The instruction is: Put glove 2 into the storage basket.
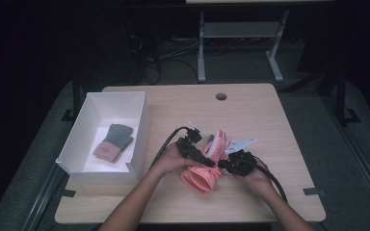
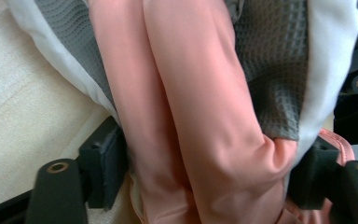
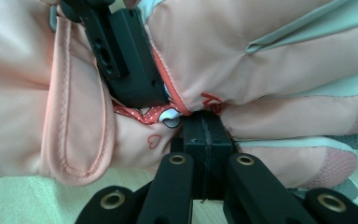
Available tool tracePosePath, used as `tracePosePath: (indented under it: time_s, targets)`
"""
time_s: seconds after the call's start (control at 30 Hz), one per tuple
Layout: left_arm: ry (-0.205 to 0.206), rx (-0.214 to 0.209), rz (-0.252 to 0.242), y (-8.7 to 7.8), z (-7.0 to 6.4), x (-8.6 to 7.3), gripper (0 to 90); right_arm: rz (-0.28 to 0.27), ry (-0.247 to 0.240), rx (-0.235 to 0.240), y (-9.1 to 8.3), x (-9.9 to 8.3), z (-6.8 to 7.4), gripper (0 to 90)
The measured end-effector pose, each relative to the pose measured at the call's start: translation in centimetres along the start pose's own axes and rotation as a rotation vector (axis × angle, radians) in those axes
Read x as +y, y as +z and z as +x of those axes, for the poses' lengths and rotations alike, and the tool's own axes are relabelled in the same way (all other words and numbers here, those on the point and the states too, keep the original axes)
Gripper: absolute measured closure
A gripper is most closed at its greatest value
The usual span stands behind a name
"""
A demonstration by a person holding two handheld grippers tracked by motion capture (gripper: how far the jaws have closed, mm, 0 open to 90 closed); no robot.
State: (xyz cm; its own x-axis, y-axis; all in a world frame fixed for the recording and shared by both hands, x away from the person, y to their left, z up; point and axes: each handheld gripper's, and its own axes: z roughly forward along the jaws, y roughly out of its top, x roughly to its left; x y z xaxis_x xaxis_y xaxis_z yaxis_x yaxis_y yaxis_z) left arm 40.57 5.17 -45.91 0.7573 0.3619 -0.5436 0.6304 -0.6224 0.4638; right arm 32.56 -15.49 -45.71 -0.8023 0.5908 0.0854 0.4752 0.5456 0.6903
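I have the pink glove pinned between both claws on the bare wood just right of the white box, which I use as my landmark. The box already holds a grey-and-pink glove on its floor.

The left gripper has its jaws closed around the glove's pink fingers, with grey waffle fabric bulging to either side, so it is gripping cloth rather than air. The right gripper sits on the side of the glove away from the box; its jaws are pressed together on the glove's red-trimmed seam, a thin pinch at the gathered middle.

What matters for the next move: the glove's long axis runs slantwise, cuff end towards me and fingertips away, roughly parallel to the near wall of the box. The box lies to the left of both claws, and my left hand is clearly nearer to it. I judge the carry should lead with the left claw across the box's right wall, the right one following or letting go first, or the cloth will stretch between them.
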Motion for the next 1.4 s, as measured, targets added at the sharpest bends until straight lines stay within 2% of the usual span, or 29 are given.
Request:
tracePosePath:
  time_s: [0.1,0.27,0.43,0.57,0.7,0.87,1.03,1.2,1.4]
  targets:
    - [-0.024,-0.028,0.008,-0.1,0.4,-0.1,37.5,-0.005,0.001,-0.004,0.0,0.0,0.1,90.0]
    - [-0.042,-0.045,0.006,-0.4,0.6,-0.1,51.7,-0.011,0.000,0.001,0.0,-0.1,0.0,90.0]
    - [-0.028,-0.033,-0.014,-0.7,0.3,-0.2,58.5,-0.015,0.001,0.018,-0.5,-0.2,-0.2,88.3]
    - [-0.046,-0.046,-0.024,-1.1,0.1,-0.1,59.8,-0.047,0.026,0.050,-1.8,-0.4,-0.5,77.9]
    - [-0.056,-0.036,-0.032,-1.5,-0.4,0.1,60.3,-0.080,0.035,0.052,-3.2,-0.8,-0.6,69.3]
    - [-0.048,-0.002,-0.060,-2.6,-1.5,0.5,60.2,-0.114,0.055,0.027,-4.9,-1.4,-0.4,53.5]
    - [-0.043,0.031,-0.078,-4.4,-2.6,1.2,60.1,-0.120,0.101,-0.009,-6.0,-3.0,-0.6,32.9]
    - [-0.054,0.061,-0.095,-6.3,-3.8,1.9,59.9,-0.102,0.137,-0.032,-6.4,-4.8,-0.8,17.3]
    - [-0.052,0.099,-0.114,-9.1,-4.6,2.4,59.5,-0.113,0.149,-0.079,-6.3,-5.3,-1.2,10.2]
